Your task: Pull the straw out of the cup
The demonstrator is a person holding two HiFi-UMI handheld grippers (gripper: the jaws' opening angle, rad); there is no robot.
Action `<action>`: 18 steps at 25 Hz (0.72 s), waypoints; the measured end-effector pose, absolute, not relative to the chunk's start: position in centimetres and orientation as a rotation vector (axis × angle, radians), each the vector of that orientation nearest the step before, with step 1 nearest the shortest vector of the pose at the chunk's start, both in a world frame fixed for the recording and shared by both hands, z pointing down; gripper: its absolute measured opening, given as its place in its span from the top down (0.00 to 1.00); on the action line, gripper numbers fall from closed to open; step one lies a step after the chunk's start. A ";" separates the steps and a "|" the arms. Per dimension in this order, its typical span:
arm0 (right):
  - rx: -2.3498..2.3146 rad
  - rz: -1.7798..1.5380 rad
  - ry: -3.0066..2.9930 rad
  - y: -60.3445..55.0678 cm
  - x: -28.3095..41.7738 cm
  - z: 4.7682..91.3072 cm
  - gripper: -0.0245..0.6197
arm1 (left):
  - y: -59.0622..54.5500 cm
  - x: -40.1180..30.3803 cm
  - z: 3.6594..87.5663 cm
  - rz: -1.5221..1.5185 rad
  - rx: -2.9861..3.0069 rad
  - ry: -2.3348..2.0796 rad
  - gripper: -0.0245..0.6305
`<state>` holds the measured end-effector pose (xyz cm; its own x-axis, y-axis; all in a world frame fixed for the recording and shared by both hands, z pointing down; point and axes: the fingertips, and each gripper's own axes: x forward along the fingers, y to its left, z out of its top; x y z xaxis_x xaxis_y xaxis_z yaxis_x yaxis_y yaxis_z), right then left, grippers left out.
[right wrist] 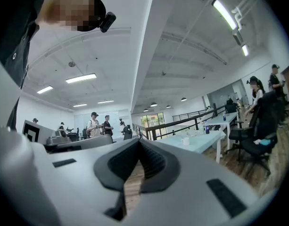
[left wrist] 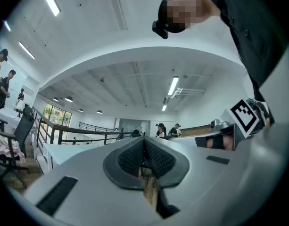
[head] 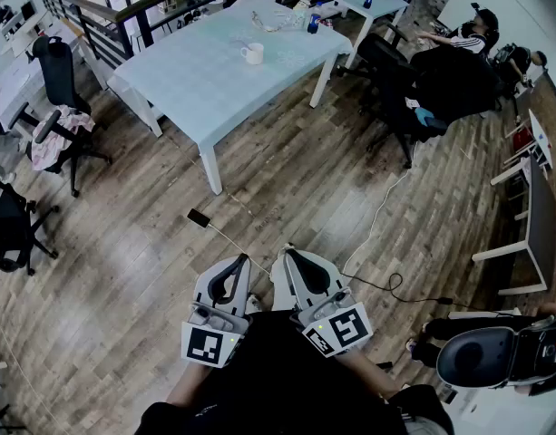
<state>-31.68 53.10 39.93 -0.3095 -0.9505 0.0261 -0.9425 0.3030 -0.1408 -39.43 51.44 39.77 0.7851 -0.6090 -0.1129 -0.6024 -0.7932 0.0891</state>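
Left hand-held gripper [head: 238,265] and right hand-held gripper [head: 292,259] closed, empty; we should first walk to the cup [head: 251,53] on the surface [head: 191,84].

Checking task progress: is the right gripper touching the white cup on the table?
Apart. The head view shows the white cup on the table, with wooden floor between it and the right gripper.

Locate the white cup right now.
Head view, upper middle: the white cup stands on the pale table, with a blue container farther back on its right.
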 end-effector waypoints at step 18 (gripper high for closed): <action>-1.819 -0.199 2.480 54.4 -32.0 40.0 0.95 | 52.5 -39.1 39.4 -0.267 2.927 -0.943 0.94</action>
